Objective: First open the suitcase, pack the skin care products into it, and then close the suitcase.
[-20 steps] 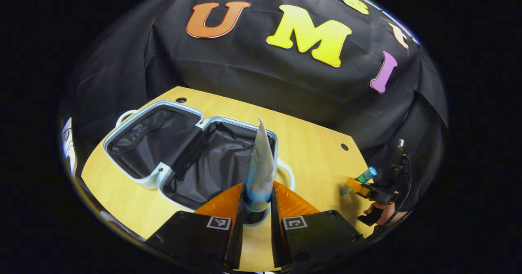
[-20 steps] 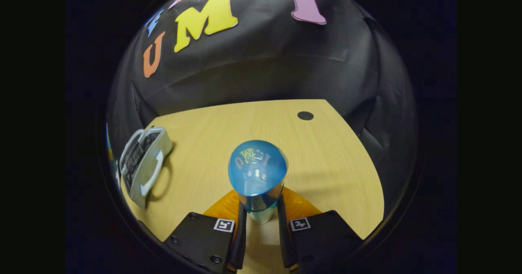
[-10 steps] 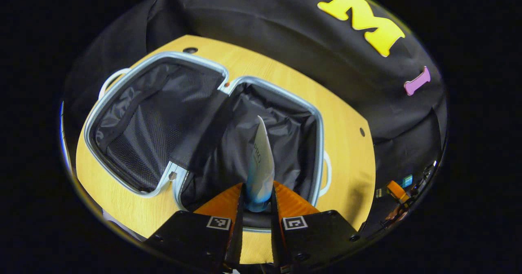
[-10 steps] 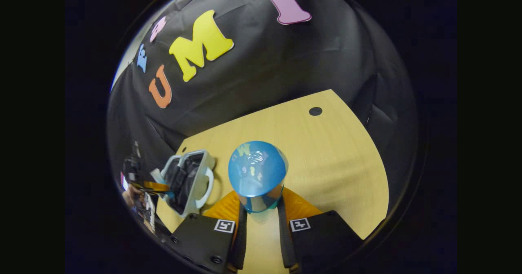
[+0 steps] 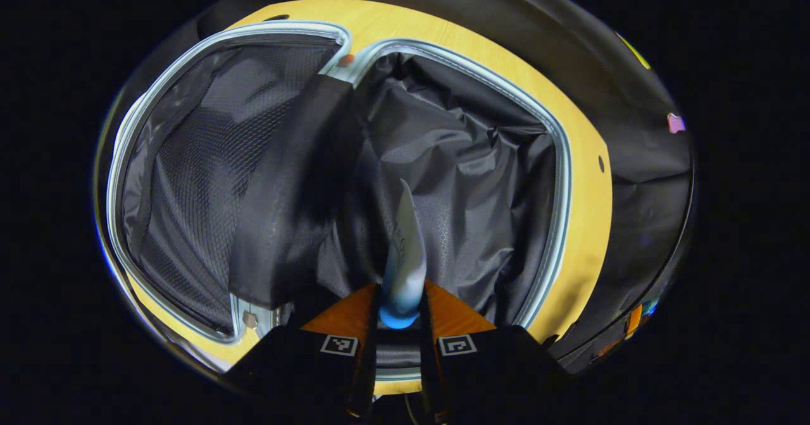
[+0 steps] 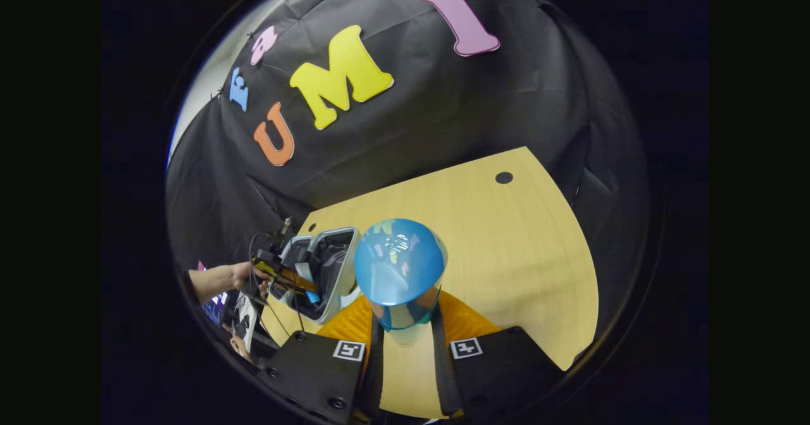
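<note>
Clamping a white-and-blue squeeze tube [image 5: 404, 257] above the black-lined right half of the open pale-blue suitcase [image 5: 557, 159], the left gripper [image 5: 397, 324] looks ready to drop it, while the right gripper [image 6: 405, 343] grips a blue-capped bottle [image 6: 398, 273] above the wooden table [image 6: 506, 254], likely next.

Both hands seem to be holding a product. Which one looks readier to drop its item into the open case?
Left. The left gripper holds its tube right over the open suitcase lining. The right gripper holds a blue-capped bottle over the table, beside the suitcase.
</note>
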Motion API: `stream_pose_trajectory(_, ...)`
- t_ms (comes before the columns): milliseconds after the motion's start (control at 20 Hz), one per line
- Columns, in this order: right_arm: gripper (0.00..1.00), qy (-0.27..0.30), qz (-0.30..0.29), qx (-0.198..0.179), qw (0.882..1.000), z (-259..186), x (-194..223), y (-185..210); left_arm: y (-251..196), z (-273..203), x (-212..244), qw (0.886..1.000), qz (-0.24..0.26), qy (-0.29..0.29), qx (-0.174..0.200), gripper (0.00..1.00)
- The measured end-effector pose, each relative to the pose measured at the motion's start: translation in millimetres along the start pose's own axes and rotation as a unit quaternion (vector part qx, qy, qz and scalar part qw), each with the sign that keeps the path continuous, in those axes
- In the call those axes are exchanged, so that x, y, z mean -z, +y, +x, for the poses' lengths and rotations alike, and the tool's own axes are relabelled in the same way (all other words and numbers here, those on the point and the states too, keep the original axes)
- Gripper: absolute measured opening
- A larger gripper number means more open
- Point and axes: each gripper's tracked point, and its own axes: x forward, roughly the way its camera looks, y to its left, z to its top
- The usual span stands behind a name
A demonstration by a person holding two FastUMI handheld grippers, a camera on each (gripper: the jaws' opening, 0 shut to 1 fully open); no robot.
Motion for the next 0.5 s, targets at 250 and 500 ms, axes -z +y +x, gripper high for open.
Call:
stream_pose_trajectory(250, 0.32, -0.011, -0.011, 0.003, 1.000, -10, -1, 1, -2, 7, -4, 0.999, 0.015, 0.040, -0.020, 0.33)
stream_pose_trajectory(500, 0.32, -0.011, -0.012, 0.007, 1.000, -14, 4, -2, -5, 13, -8, 0.998, 0.019, 0.047, -0.030, 0.31)
